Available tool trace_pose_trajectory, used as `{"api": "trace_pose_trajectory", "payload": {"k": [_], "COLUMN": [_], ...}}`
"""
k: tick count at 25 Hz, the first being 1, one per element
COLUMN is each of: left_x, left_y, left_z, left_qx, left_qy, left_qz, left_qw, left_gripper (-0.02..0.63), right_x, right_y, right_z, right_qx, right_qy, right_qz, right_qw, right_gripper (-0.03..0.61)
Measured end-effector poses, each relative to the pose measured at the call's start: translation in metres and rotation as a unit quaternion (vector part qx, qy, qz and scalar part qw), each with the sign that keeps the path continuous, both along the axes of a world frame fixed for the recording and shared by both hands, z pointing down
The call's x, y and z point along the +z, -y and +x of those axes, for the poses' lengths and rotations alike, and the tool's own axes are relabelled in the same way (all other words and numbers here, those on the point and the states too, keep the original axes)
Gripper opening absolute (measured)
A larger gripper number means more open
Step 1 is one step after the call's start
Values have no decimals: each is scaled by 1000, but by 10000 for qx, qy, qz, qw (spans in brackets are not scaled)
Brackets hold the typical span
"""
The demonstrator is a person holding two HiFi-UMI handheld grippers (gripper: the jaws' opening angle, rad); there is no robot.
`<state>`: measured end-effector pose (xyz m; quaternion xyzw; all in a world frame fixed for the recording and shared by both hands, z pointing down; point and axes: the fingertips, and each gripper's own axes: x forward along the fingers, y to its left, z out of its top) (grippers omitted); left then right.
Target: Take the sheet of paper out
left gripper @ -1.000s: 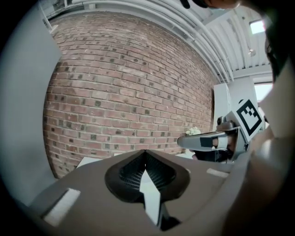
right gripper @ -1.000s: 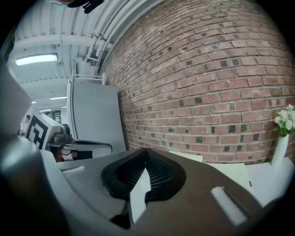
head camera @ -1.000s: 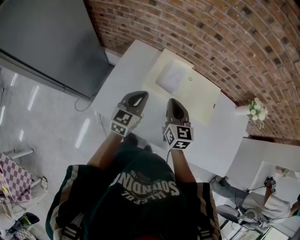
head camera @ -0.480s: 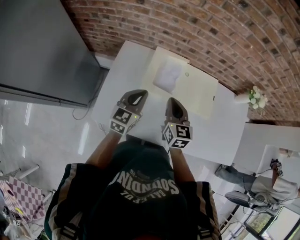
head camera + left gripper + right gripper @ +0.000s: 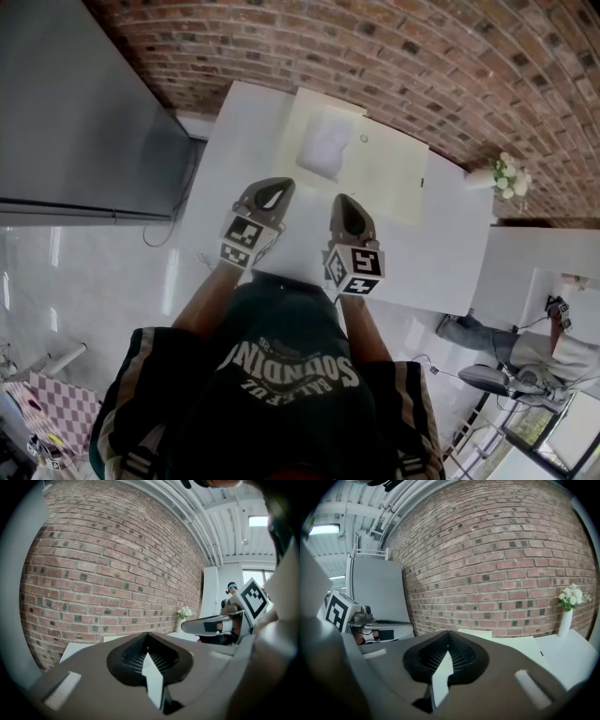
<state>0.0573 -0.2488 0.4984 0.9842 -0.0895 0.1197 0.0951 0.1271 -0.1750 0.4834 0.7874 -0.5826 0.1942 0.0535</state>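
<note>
We record the left gripper (image 5: 273, 186) and right gripper (image 5: 343, 200) clenched on nothing over the table (image 5: 441, 258). A cream folder (image 5: 380, 178) lies at twelve o'clock.

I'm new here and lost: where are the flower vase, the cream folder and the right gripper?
flower vase (image 5: 565, 623), right gripper view, on its white body
cream folder (image 5: 384, 178), head view, on its bare middle
right gripper (image 5: 344, 202), head view, at its closed fingertips
</note>
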Motion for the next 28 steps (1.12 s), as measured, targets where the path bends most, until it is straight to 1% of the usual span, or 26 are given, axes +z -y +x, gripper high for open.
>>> {"api": "trace_pose_trajectory", "payload": {"k": [6, 10, 14, 17, 24, 28], "left_x": [-1, 2, 10, 11, 16, 27], "left_y": [1, 7, 13, 18, 32, 41], "left_z": [13, 24, 37, 46, 68, 78], "left_qx": [168, 43, 30, -11, -75, -101], "left_qy": [-49, 33, 156, 153, 294, 366], "left_qz": [-18, -102, -120, -94, -123, -207], "left_qw": [9998, 9999, 9998, 9998, 9995, 9991], "left_gripper": [11, 11, 11, 11, 11, 11], "right_x": [0, 3, 8, 9, 18, 28], "right_y": [8, 10, 16, 22, 42, 56], "right_z": [6, 19, 38, 49, 78, 92], "right_qx": [-66, -81, -67, -77, -141, -183], "right_qy": [18, 76, 141, 173, 264, 326], "right_qz": [-2, -20, -22, 1, -25, -98], "right_qw": [10000, 9999, 9999, 9998, 9995, 9993], "right_gripper": [2, 2, 2, 2, 2, 2]}}
